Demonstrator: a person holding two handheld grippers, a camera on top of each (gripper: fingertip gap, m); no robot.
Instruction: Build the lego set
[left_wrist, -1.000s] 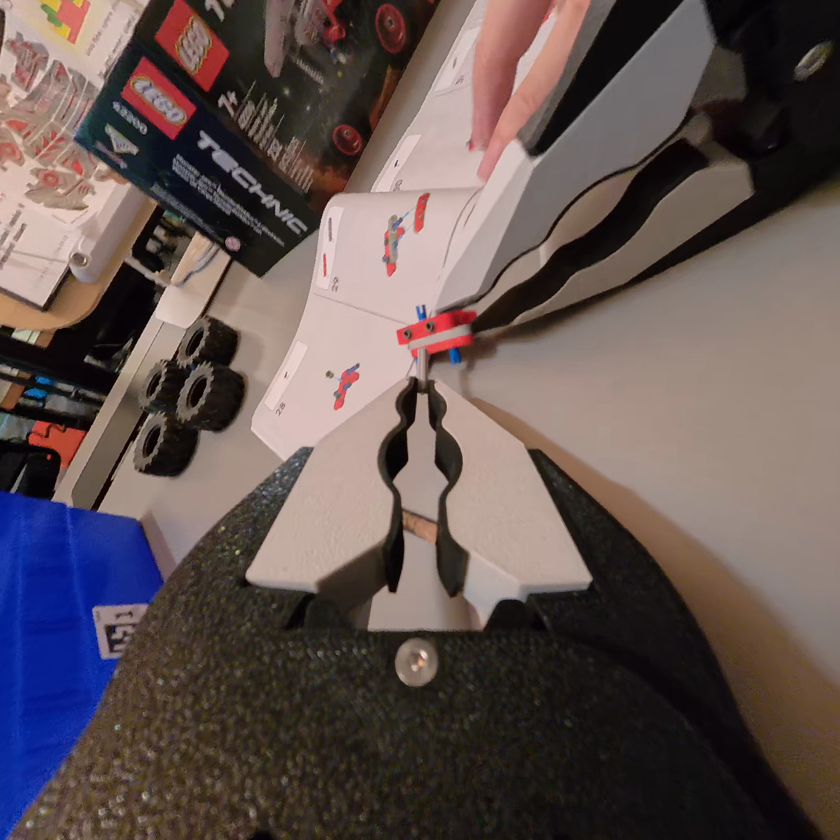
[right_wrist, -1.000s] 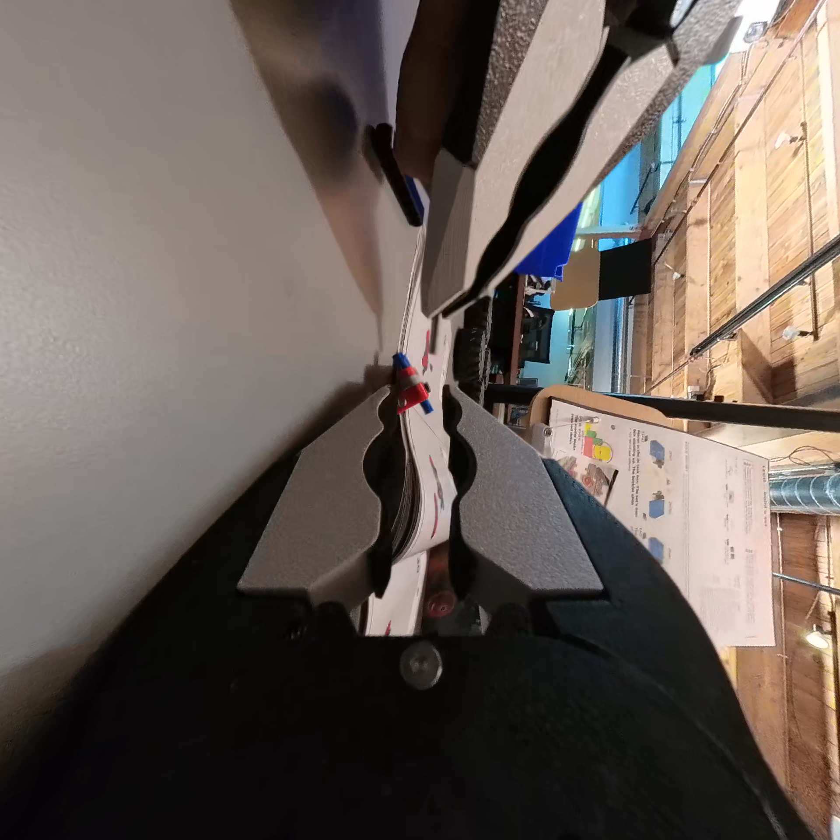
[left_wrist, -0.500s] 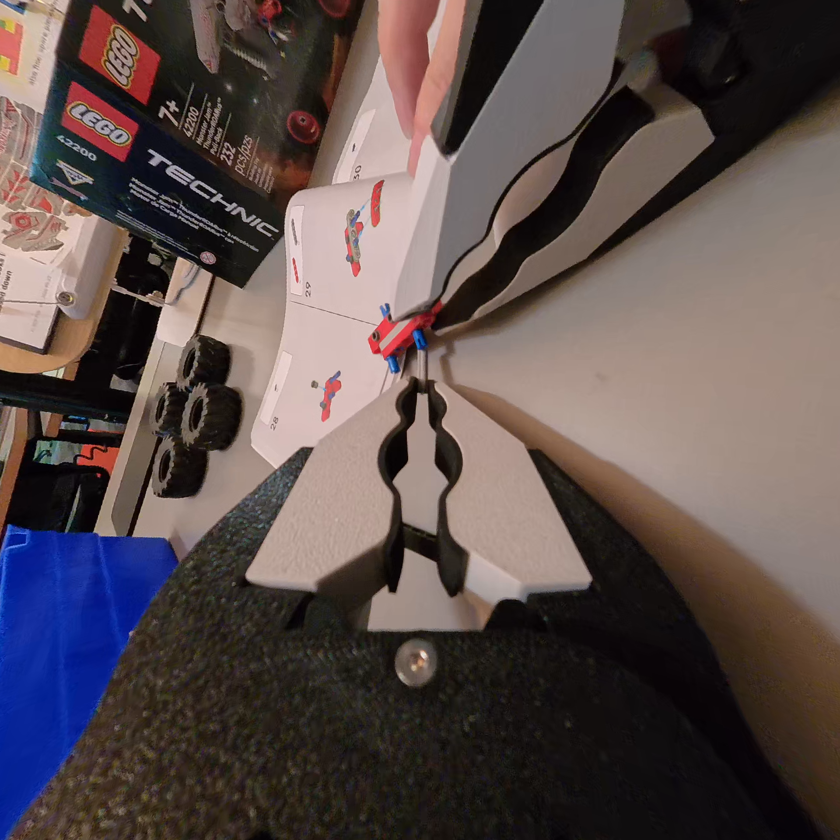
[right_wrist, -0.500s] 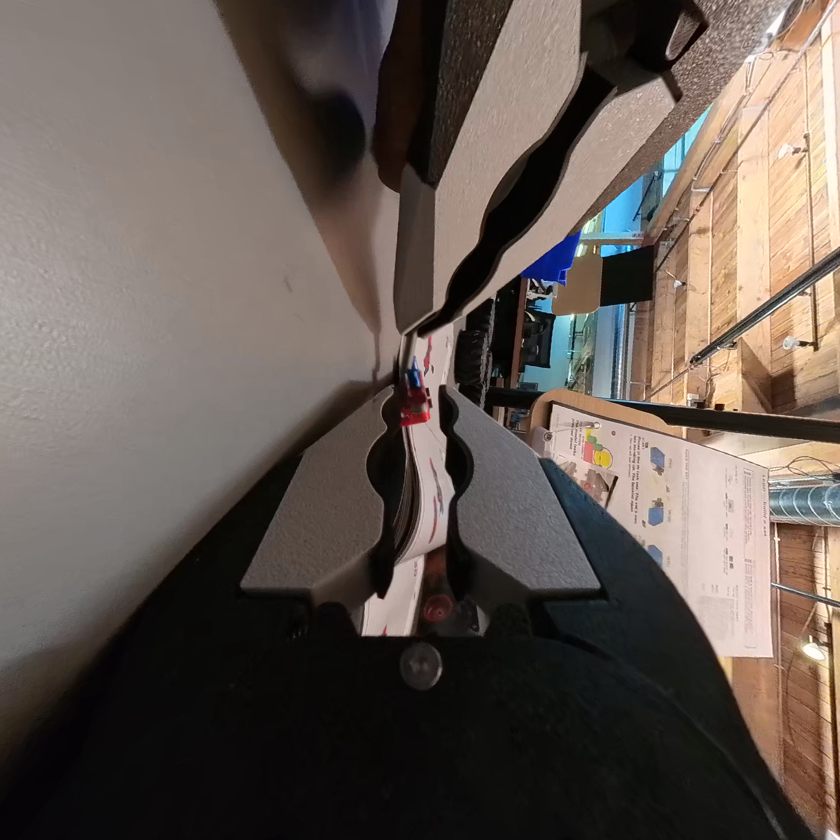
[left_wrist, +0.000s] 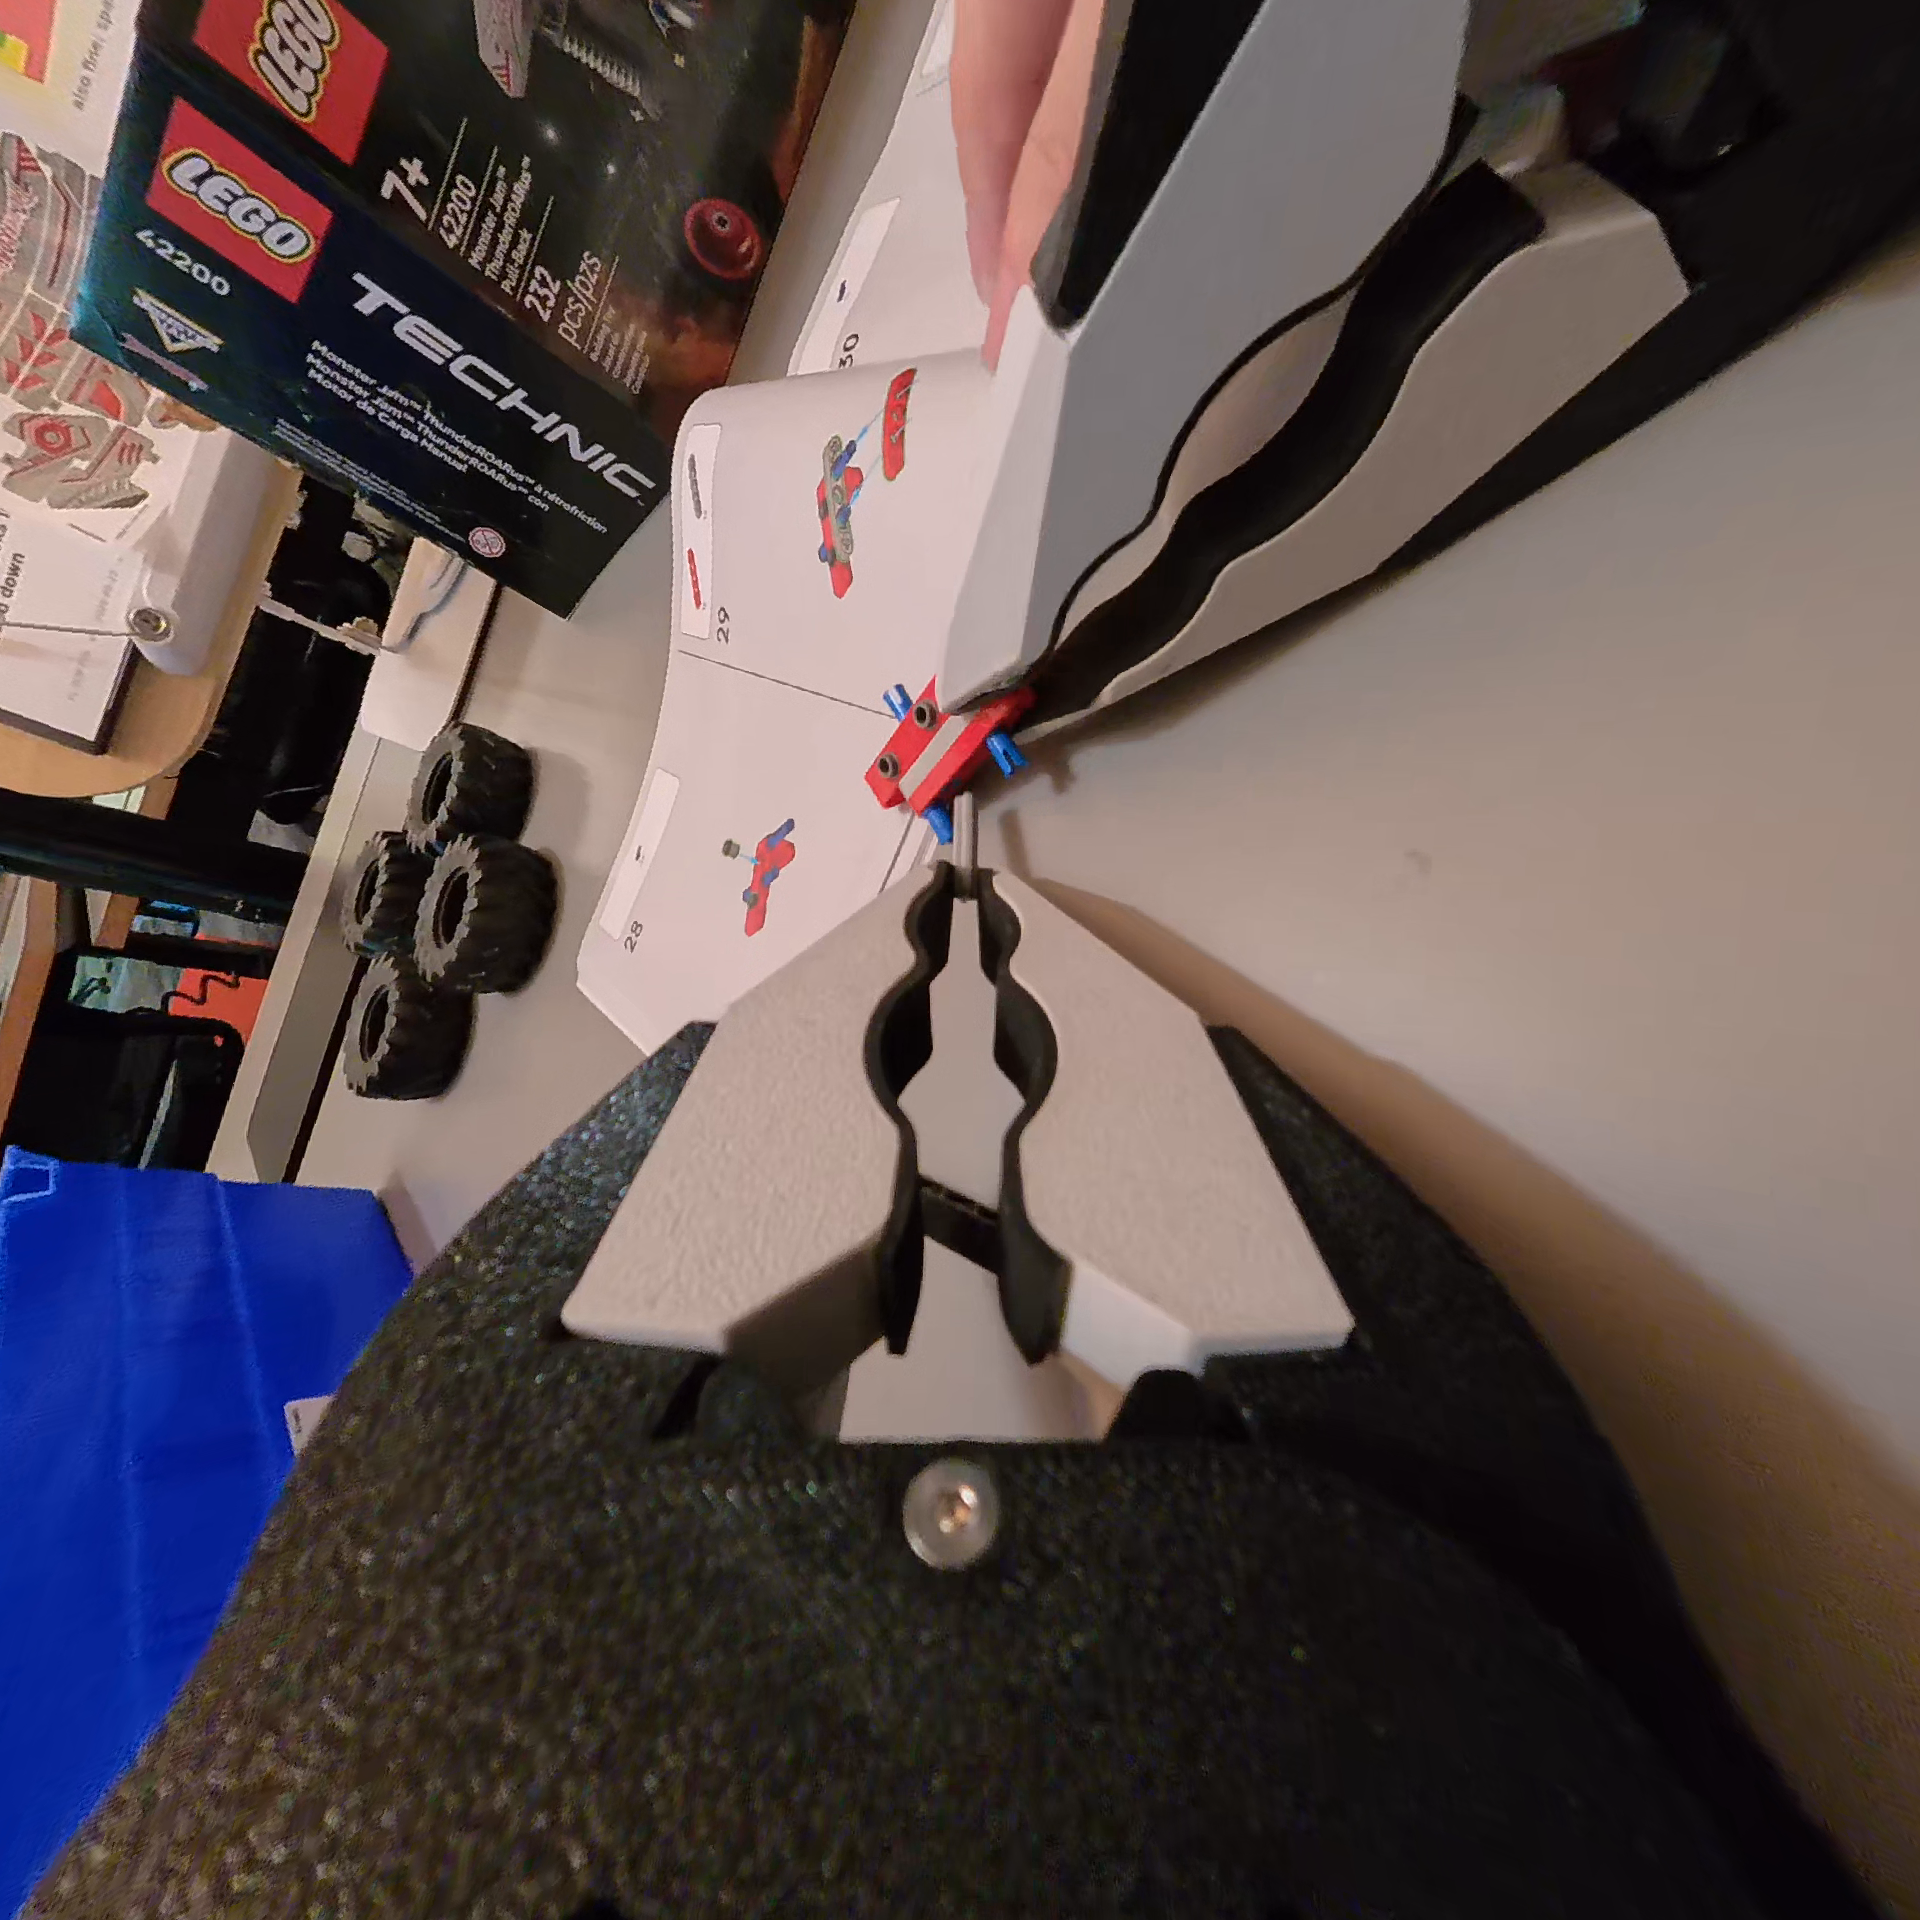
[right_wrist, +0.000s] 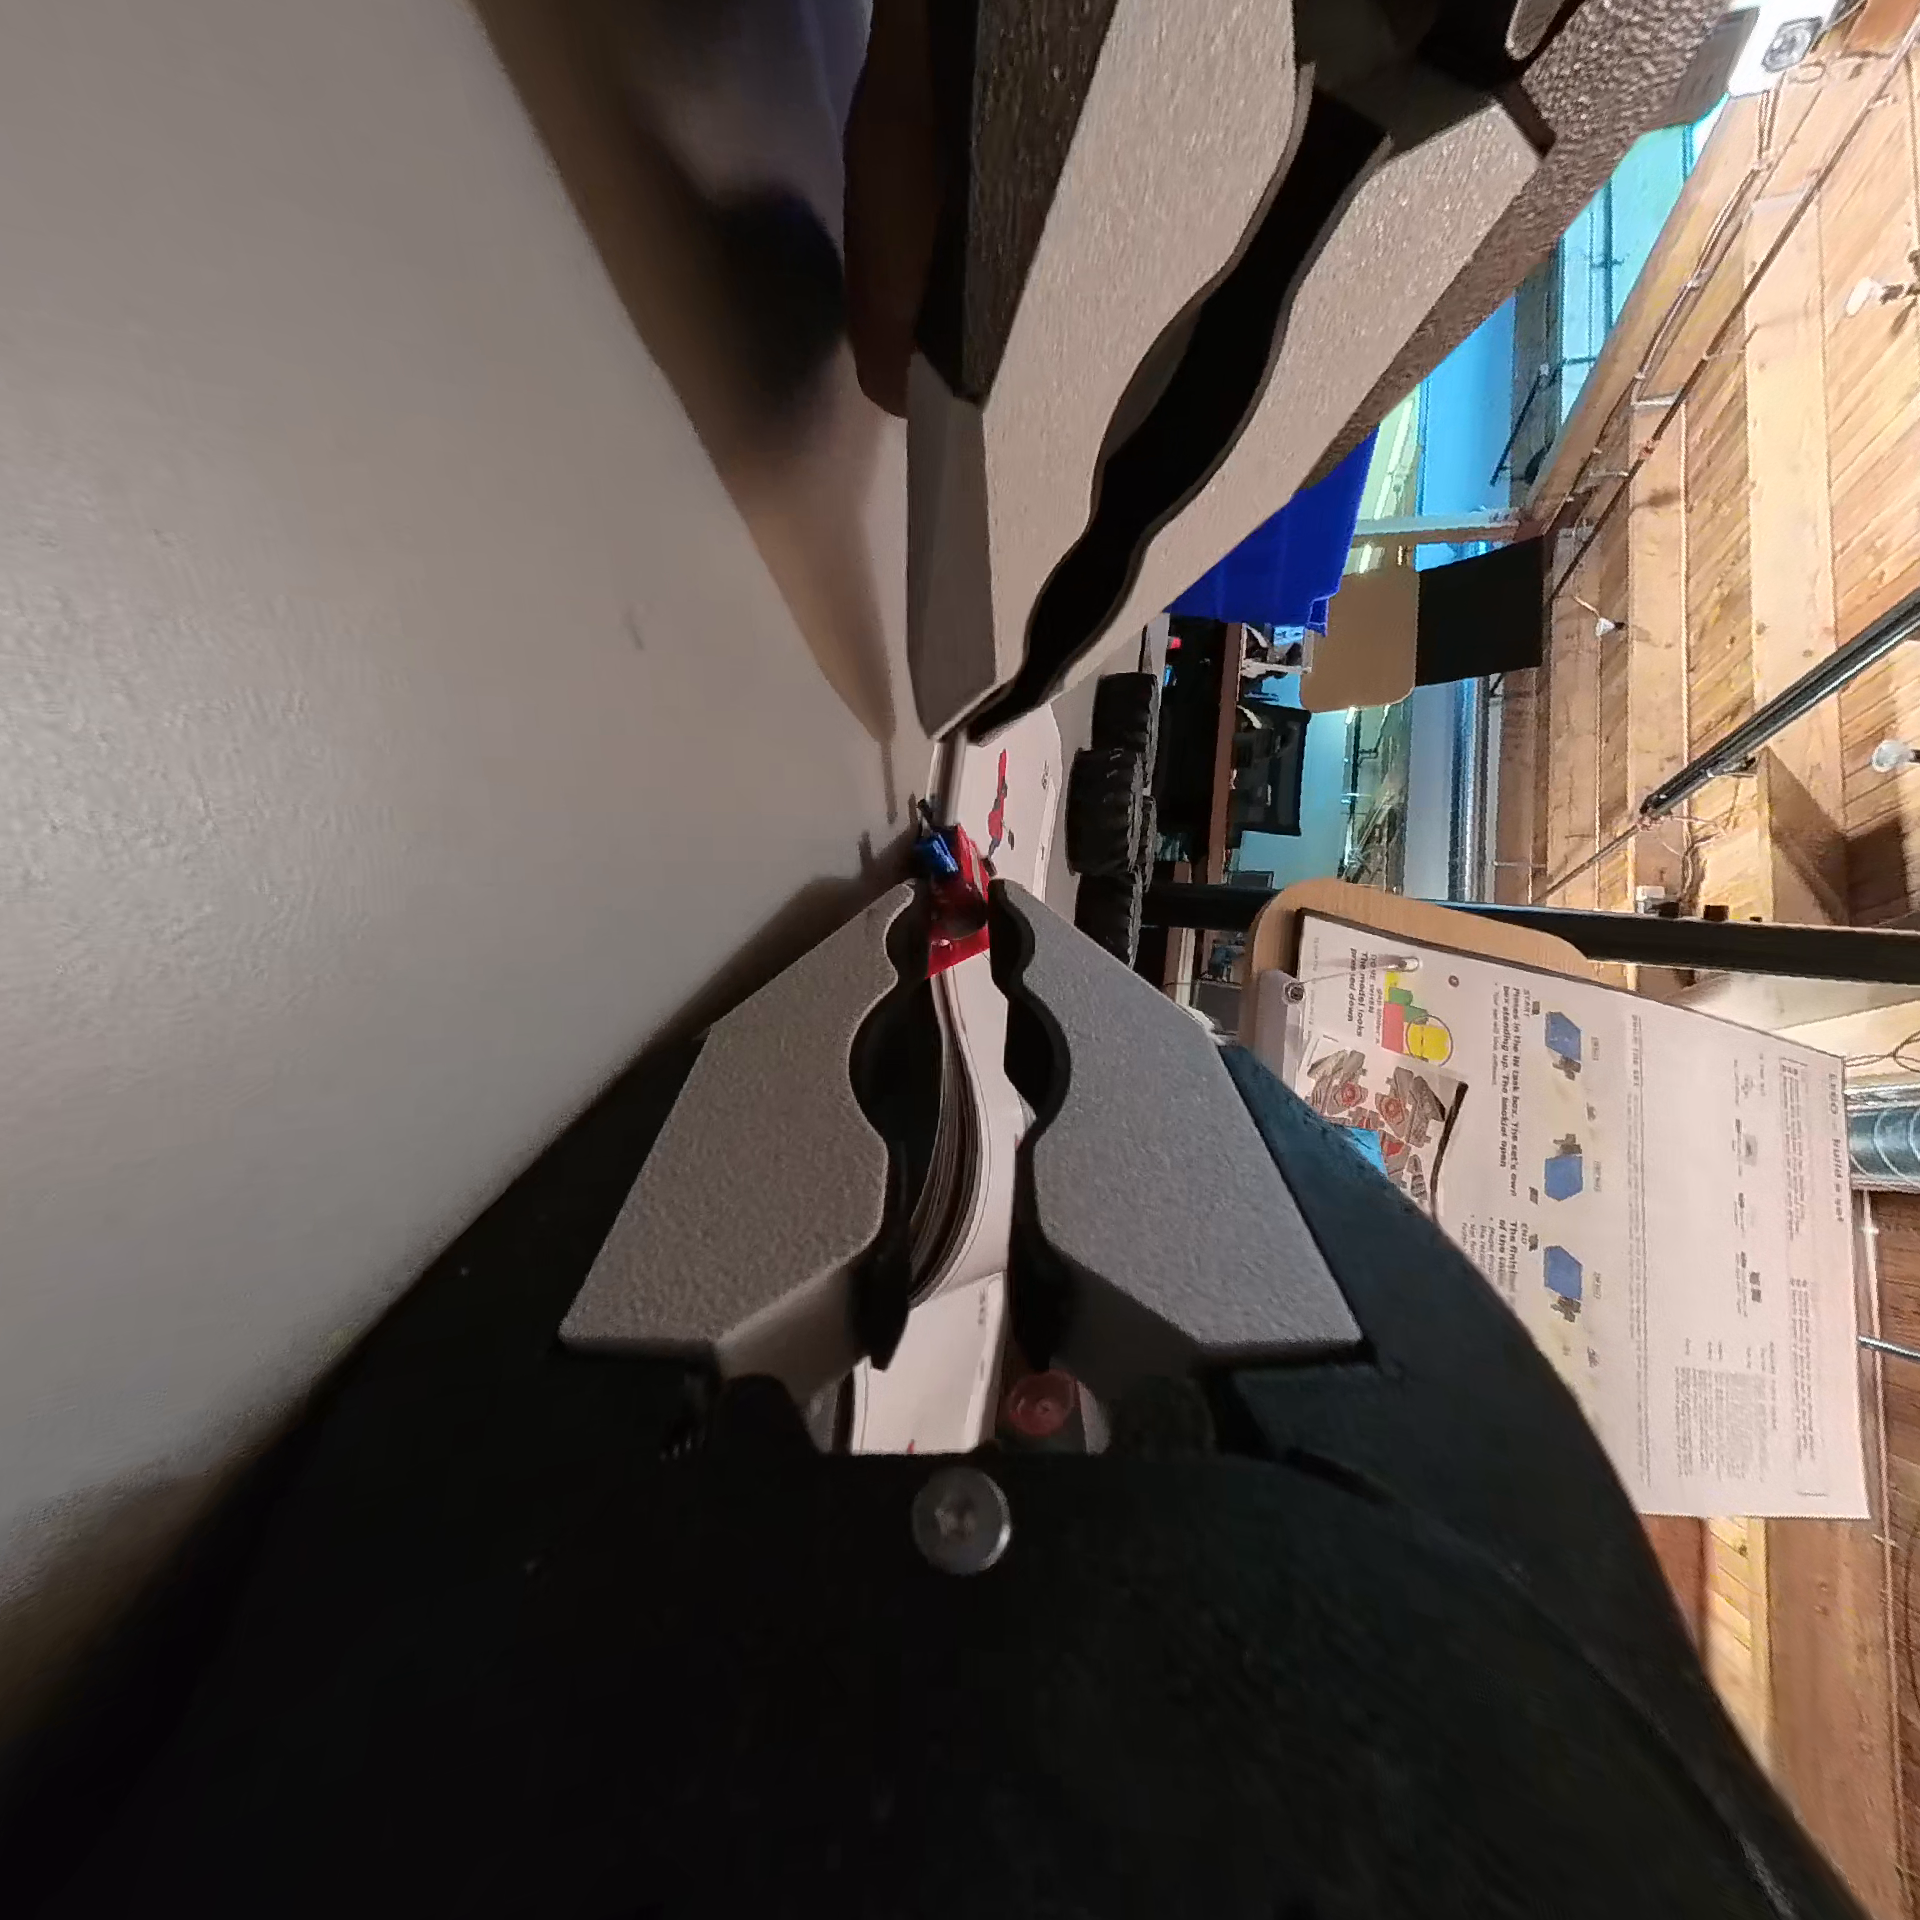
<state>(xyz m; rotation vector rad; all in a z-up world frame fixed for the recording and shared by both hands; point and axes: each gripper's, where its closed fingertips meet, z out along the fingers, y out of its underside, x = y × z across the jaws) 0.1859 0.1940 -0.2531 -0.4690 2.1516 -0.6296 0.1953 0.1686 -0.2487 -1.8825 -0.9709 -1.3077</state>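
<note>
While the left gripper (left_wrist: 966, 883) pinches a thin grey axle (left_wrist: 968, 831) and the right gripper (right_wrist: 956, 899) clamps the small red-and-grey subassembly (left_wrist: 940, 743) at 12 o'clock, four tyres (left_wrist: 447, 914) at 9 o'clock lie unmounted, so the build appears early.

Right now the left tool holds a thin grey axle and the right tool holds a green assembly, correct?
Not quite: the assembly in the right tool is red, as the left wrist view shows. The left tool does hold the thin grey axle.
</note>
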